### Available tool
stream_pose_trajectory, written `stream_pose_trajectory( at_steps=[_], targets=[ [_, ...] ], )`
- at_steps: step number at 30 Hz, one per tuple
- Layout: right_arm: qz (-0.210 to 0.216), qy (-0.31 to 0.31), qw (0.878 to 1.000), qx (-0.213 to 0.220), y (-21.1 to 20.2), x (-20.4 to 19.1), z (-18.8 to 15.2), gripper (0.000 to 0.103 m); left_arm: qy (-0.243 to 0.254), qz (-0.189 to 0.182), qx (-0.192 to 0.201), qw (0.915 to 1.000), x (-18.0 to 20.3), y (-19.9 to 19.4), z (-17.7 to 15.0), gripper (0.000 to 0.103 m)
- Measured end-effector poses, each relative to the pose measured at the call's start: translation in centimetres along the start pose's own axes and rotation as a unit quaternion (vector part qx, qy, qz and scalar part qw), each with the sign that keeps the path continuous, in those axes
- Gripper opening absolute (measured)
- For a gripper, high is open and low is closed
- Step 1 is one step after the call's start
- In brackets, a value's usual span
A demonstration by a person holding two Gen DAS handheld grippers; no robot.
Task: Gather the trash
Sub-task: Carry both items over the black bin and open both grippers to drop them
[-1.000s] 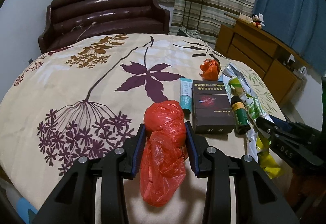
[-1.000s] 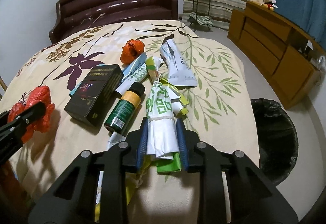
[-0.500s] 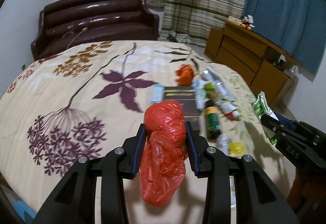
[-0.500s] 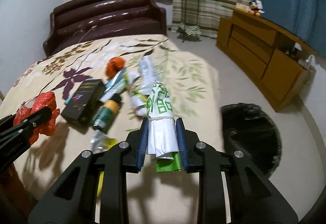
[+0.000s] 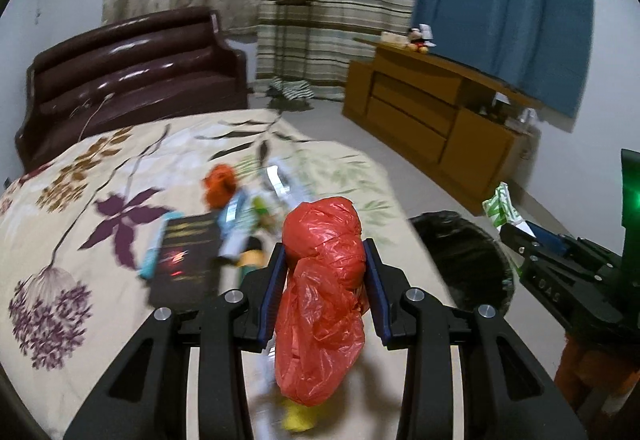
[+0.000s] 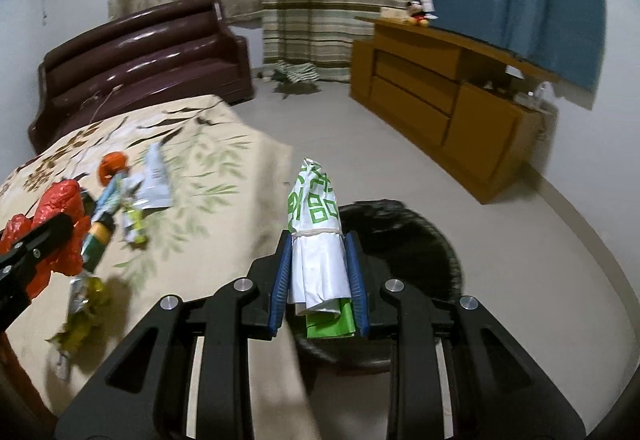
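Currently:
left tool [image 5: 324, 290]: pinching red bag [image 5: 324, 280], above the bed [image 5: 72, 199] edge
right tool [image 6: 318, 276]: clamping green-white wrapper [image 6: 316, 240], long axis forward
bin [image 6: 420, 240]: just beyond right tool, nearer than left

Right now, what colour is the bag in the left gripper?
Red plastic bag, clearest in the left wrist view.

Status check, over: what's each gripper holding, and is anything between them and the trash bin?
Left gripper shut on red plastic bag. Right gripper shut on green-and-white wrapper. Black bin on floor ahead, nothing in between.
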State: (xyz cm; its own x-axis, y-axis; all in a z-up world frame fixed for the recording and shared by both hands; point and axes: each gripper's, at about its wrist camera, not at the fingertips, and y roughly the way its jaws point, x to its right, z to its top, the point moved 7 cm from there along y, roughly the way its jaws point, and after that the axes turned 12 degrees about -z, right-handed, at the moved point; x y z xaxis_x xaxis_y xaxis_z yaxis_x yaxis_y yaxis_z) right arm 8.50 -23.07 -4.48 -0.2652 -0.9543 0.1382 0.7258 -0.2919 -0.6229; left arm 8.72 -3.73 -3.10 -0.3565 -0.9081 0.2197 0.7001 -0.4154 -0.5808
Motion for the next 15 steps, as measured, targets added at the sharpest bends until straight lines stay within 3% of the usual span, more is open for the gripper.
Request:
stream_pose_trajectory(
  at_steps=[15],
  targets=[
    [-0.020, 0.049, 0.999, -0.005, 3.5, 6.9, 0.0, 0.026, 0.037, -0.016, -0.013, 0.9991, 6.8, 7.5, 1.8, 0.038]
  ],
)
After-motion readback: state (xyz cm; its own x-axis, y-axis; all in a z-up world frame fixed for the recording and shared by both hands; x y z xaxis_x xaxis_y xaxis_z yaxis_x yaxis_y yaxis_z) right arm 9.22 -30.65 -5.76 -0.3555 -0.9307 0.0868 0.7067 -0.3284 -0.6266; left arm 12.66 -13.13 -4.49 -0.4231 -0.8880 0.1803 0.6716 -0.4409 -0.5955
